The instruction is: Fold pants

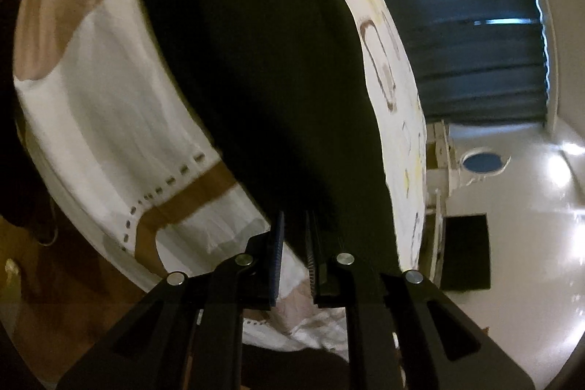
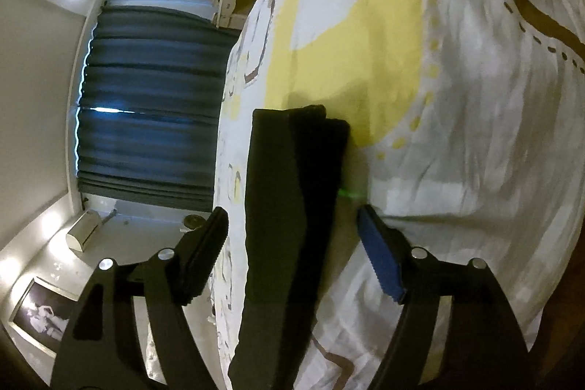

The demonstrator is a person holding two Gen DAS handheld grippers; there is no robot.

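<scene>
**Hand-held grippers over the black pants on the bed**

Left hand-held gripper (image 1: pixel 295 243) had its jaws nearly together, only a thin slit between the blue pad and the dark one. Its tips lay against the near end of the black pants (image 1: pixel 263 68), but the cloth was so dark that I could not tell whether any of it was pinched between the pads. From that camera the pants ran away from me as one long dark band across the bedspread (image 1: pixel 109 119), which was white with brown bands and a row of dashes. Past the bed's far edge hung a dark blue curtain (image 1: pixel 471 35), and a round blue-centred mirror (image 1: pixel 482 162) sat below it in the picture.

My right hand-held gripper (image 2: pixel 292 229) stood with its jaws wide apart, one finger on each side of the pants (image 2: pixel 289 207) and neither pad touching them. In that view the pants lay as a narrow folded strip, more than one layer showing at the far end, close to the edge of the bed. The far end rested at the rim of a large yellow patch (image 2: pixel 351 61) printed on the bedspread (image 2: pixel 493 134). The curtain (image 2: pixel 150 112) filled the left of this picture, with a framed picture (image 2: pixel 40 317) low in the corner.
</scene>
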